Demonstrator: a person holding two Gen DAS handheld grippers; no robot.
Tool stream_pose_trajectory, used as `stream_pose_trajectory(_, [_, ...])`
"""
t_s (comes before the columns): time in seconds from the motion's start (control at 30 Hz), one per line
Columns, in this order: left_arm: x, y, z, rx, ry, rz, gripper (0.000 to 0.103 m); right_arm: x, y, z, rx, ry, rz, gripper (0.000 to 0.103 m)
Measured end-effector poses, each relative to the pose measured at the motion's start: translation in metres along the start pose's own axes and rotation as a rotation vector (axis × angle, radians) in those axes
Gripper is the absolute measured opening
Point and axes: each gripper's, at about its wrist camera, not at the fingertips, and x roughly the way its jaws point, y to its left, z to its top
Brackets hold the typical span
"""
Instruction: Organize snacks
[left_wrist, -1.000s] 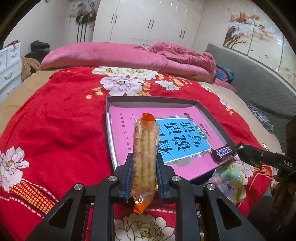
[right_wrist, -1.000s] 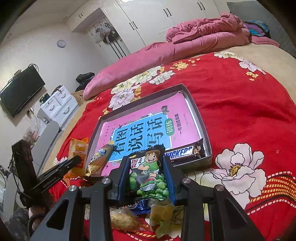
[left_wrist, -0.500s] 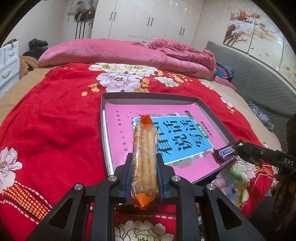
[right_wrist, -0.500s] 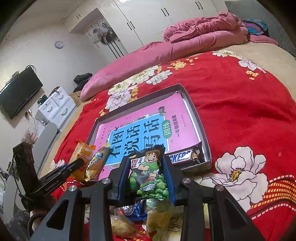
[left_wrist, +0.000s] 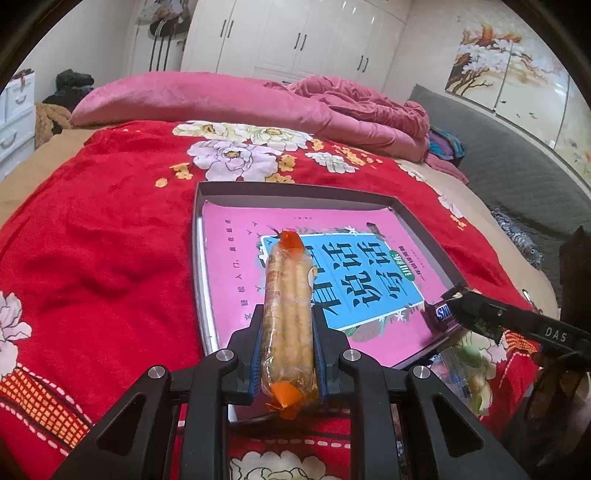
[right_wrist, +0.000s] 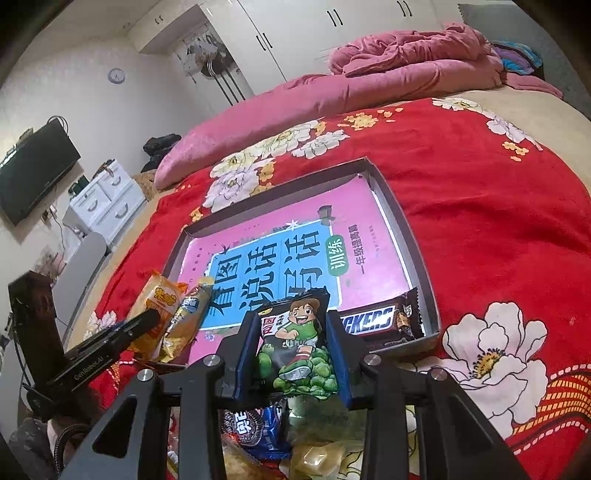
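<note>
A shallow grey tray (left_wrist: 295, 192) lies on the red bedspread with a pink book as its floor. My left gripper (left_wrist: 287, 332) is shut on a long clear packet of biscuit sticks (left_wrist: 288, 295) with orange ends, held over the tray's near left edge. My right gripper (right_wrist: 293, 332) is shut on a green pea snack packet (right_wrist: 295, 343) printed with a cartoon boy, just before the tray (right_wrist: 406, 236). A Snickers bar (right_wrist: 373, 321) lies in the tray's near right corner and also shows as the Snickers bar (left_wrist: 441, 312) beside the right gripper's fingertip (left_wrist: 461, 301).
Loose snacks lie under the right gripper: a blue packet (right_wrist: 258, 432) and yellowish wrappers (right_wrist: 317, 458). An orange packet (right_wrist: 159, 302) shows by the left gripper's finger (right_wrist: 140, 326). A pink quilt (left_wrist: 258, 99) is heaped at the bed's head. White drawers (right_wrist: 107, 199) stand left of the bed.
The right gripper has edged forward and slightly down toward the tray's near edge with the pea packet. The left gripper has barely shifted. Both grips are unchanged.
</note>
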Motion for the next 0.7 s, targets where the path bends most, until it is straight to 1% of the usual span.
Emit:
stream_pose_trajectory(0.33, [0.007, 0.002, 0.001, -0.023, 0.01, -0.036, 0.023, 0.012, 0.007, 0.0, -0.065, 0.01, -0.044, 0.037])
stream_pose_trajectory(0.7, [0.017, 0.005, 0.001, -0.048, 0.036, -0.065, 0.023, 0.022, 0.009, 0.003, -0.091, 0.01, -0.047, 0.037])
